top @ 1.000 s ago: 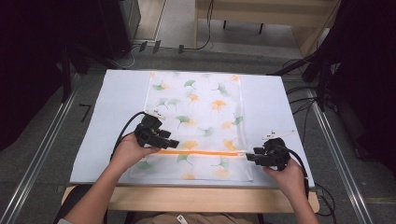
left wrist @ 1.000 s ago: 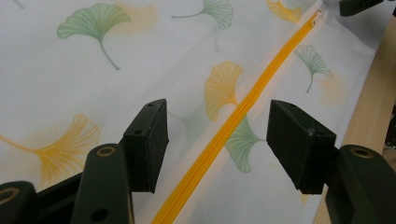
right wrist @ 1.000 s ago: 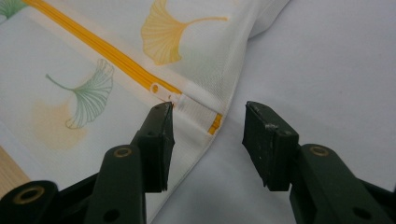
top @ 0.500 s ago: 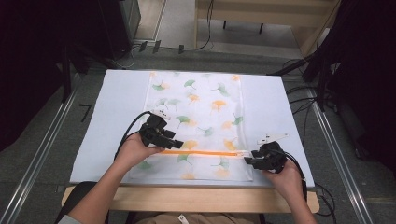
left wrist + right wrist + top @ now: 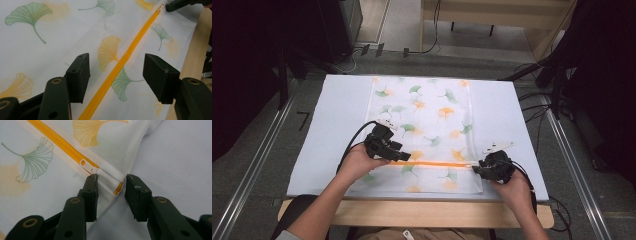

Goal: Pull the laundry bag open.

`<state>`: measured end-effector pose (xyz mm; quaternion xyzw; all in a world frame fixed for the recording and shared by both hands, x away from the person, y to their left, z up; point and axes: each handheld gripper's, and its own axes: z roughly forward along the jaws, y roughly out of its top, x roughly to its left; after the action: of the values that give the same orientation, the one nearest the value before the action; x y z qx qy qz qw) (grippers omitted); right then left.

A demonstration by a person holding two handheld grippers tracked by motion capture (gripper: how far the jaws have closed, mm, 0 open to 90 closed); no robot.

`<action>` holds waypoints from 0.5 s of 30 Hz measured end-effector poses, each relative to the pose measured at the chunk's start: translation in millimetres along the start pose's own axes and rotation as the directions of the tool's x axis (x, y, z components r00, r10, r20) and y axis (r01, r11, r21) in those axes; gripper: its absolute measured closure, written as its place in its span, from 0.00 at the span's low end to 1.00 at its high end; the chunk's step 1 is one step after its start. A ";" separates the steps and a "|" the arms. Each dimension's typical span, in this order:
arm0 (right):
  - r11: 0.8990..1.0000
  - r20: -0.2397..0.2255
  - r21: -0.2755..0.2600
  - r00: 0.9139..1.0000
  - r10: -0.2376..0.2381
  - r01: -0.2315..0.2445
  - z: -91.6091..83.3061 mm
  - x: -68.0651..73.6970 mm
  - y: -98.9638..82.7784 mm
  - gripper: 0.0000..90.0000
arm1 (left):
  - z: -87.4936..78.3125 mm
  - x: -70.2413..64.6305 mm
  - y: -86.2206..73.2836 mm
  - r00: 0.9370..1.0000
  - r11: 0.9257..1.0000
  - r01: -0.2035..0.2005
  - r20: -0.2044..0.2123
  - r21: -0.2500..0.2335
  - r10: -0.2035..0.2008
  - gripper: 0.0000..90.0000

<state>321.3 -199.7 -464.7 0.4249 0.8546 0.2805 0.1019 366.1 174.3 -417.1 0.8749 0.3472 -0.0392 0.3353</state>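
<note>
Right gripper view: right gripper (image 5: pixel 111 195) astride zipper (image 5: pixel 62 145) end, seemingly ungripped.

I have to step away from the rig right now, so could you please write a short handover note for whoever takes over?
Left claw: open, its jaws straddling the orange zipper without gripping it.
Right claw: open, jaws on either side of the white fabric tab at the zipper's end, beside the white zipper pull.
The ginkgo-print fabric cover lies flat on the pale table mat, zipper running across its near part.
Done: the zipper looks closed along its length, and both claws are positioned at it.
Left: nothing is gripped yet; probably close the right claw on the end tab and steady the fabric with the left.
</note>
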 end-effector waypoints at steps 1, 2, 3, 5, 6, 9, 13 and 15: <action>1.000 0.004 -0.001 1.000 0.003 -0.003 0.2 -0.2 0.2 0.73 | 0.6 -0.5 0.1 1.000 1.000 0.003 0.003 0.000 -0.003 0.44; 1.000 0.007 0.001 1.000 0.005 -0.005 0.2 -0.3 0.6 0.75 | 0.9 -0.9 0.2 1.000 1.000 0.002 0.004 0.000 -0.002 0.44; 1.000 0.010 0.001 1.000 0.004 -0.004 0.3 -0.2 0.9 0.76 | 1.4 -1.7 0.2 1.000 1.000 0.002 0.008 -0.007 -0.002 0.44; 1.000 0.011 0.003 1.000 -0.001 0.000 0.6 0.6 1.8 0.79 | 1.6 -2.2 0.5 1.000 1.000 -0.001 0.017 -0.010 0.001 0.45; 1.000 0.009 0.001 1.000 0.001 -0.001 0.9 1.2 2.1 0.81 | 1.9 -2.6 0.6 1.000 1.000 0.002 0.023 -0.014 -0.001 0.46; 1.000 -0.005 0.005 1.000 0.001 -0.001 1.5 2.3 3.6 0.89 | 3.7 -3.7 0.2 0.999 1.000 0.007 0.036 -0.029 -0.006 0.47; 1.000 -0.022 0.006 0.999 0.028 -0.028 2.0 1.3 4.8 0.93 | 8.0 -7.4 0.7 0.999 1.000 -0.005 0.038 -0.022 0.006 0.50; 0.999 -0.042 0.004 0.998 0.048 -0.048 2.1 -1.6 5.3 0.94 | 9.8 -10.7 1.7 0.999 1.000 -0.017 0.037 -0.018 0.018 0.52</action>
<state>326.8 -197.6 -463.6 0.4393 0.8467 0.2904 0.0763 360.7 161.1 -420.5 0.8741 0.3336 -0.0496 0.3497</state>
